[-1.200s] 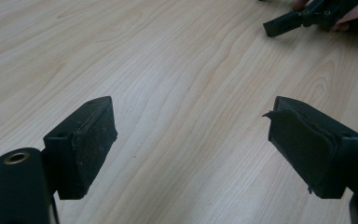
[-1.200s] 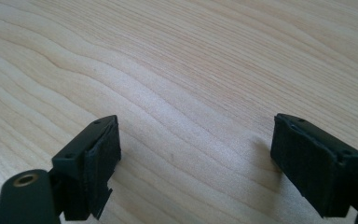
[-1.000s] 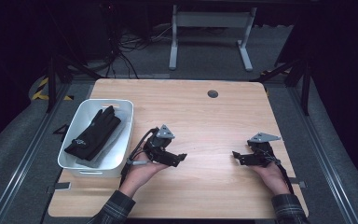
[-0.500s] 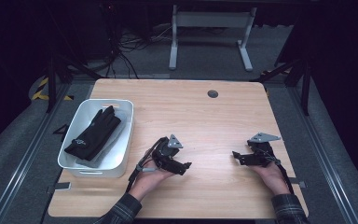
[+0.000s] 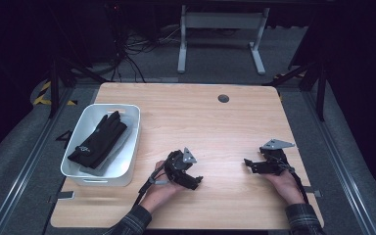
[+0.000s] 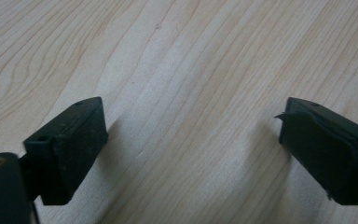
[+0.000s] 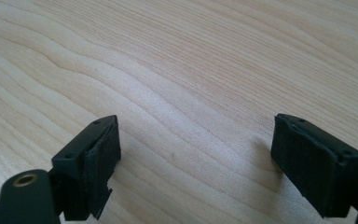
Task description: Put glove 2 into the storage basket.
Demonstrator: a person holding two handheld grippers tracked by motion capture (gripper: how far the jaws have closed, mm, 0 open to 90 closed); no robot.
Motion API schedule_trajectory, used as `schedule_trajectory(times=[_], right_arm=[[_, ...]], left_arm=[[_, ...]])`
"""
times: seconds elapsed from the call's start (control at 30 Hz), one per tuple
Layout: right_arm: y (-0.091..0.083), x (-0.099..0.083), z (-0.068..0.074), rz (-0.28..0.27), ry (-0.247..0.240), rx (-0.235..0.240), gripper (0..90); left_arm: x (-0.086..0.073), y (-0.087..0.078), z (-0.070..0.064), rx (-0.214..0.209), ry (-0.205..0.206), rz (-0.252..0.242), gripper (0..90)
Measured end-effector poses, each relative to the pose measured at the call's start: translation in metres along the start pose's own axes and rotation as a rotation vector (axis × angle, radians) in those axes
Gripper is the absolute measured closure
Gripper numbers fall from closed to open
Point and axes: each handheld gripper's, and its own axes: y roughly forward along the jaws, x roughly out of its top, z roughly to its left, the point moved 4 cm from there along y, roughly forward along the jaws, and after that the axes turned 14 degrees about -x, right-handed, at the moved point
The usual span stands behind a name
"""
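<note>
In the high view my left gripper point(image 5: 196, 180) rests low on the wooden table point(image 5: 196, 112) near its front middle, held in a hand, jaws pointing right. Its own view has the left gripper point(image 6: 193, 135) open, with bare wood between the two black pads. My right gripper point(image 5: 247, 162) lies at the front right, jaws pointing left toward the other one. The right gripper point(image 7: 196, 154) is open as well, nothing between its pads. A black glove point(image 5: 98, 139) lies in a white bin point(image 5: 129, 147) at the table's left.
The white bin stands by the table's left edge, just left of my left hand. A round dark grommet hole point(image 5: 223, 98) sits at the back of the table. Beyond the far edge stand a metal frame point(image 5: 220, 29) and cables on the floor.
My left gripper has moved right and toward the front, away from the bin, and turned a little. The right gripper has stayed put.
</note>
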Motion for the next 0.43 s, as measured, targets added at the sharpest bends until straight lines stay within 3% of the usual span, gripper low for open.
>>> schedule_trajectory(times=[0.43], right_arm=[[0.0, 0.0, 0.0003, 0.001, -0.002, 0.001, 16.2]], left_arm=[[-0.0013, 0.0011, -0.0027, -0.016, 0.019, -0.008, 5.2]])
